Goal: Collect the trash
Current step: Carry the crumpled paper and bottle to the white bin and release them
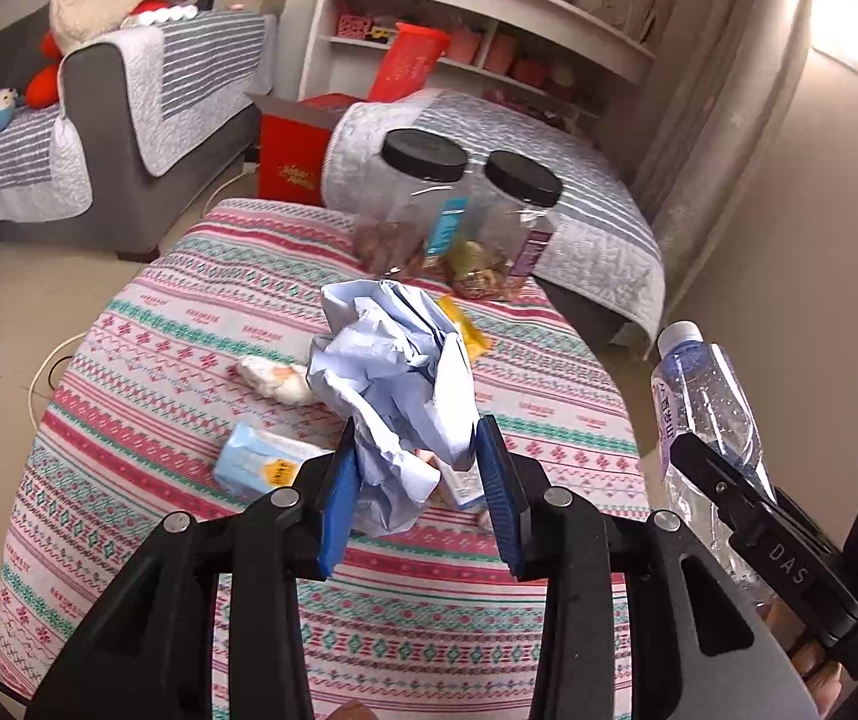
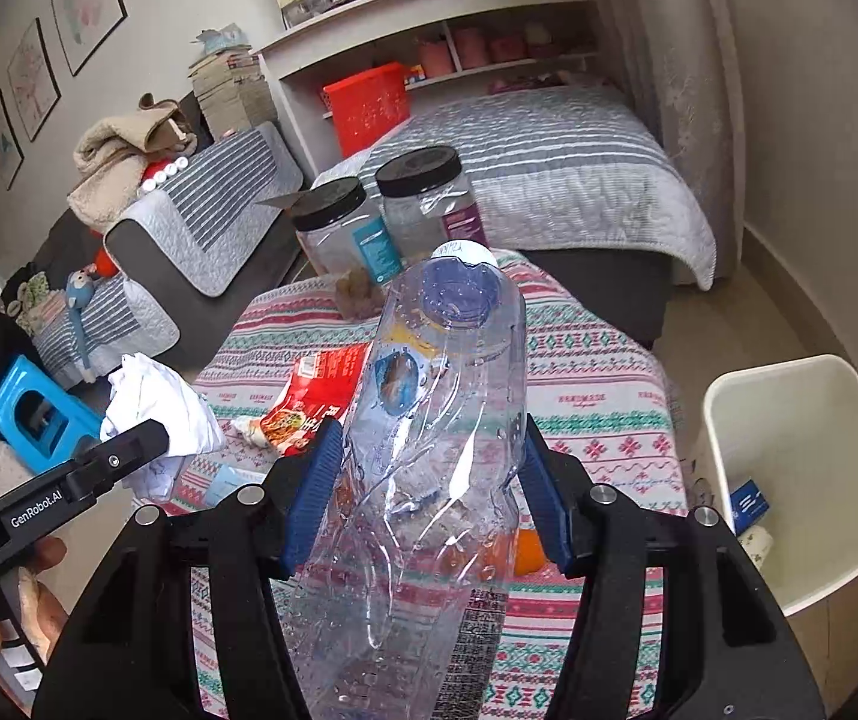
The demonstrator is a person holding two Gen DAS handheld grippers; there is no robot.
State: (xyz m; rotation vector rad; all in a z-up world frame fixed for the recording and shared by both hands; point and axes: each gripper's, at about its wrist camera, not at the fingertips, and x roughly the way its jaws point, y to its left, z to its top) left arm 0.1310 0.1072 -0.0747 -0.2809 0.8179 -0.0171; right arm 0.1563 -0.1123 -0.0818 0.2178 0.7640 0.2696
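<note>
Clamping crumpled paper point(image 1: 393, 396), left tongs point(image 1: 420, 480) hold it above the patterned bench point(image 1: 147, 396). Right tongs point(image 2: 429, 492) pinch a crushed plastic bottle point(image 2: 429, 420), cap toward 12 o'clock, also clear of the bench. White bin point(image 2: 801, 480) sits at 3 o'clock in the right view. Red wrapper point(image 2: 315, 402) and two jars point(image 1: 423, 204) rest on the bench.

Both fisheye cameras sit just behind their own blue-padded fingers, tilted down and close over the round table with the red-and-green patterned cloth point(image 1: 147, 372). The left view faces the two black-lidded clear plastic jars point(image 1: 429, 204); the right view shares these and adds the white plastic bin point(image 2: 801, 480).
</note>
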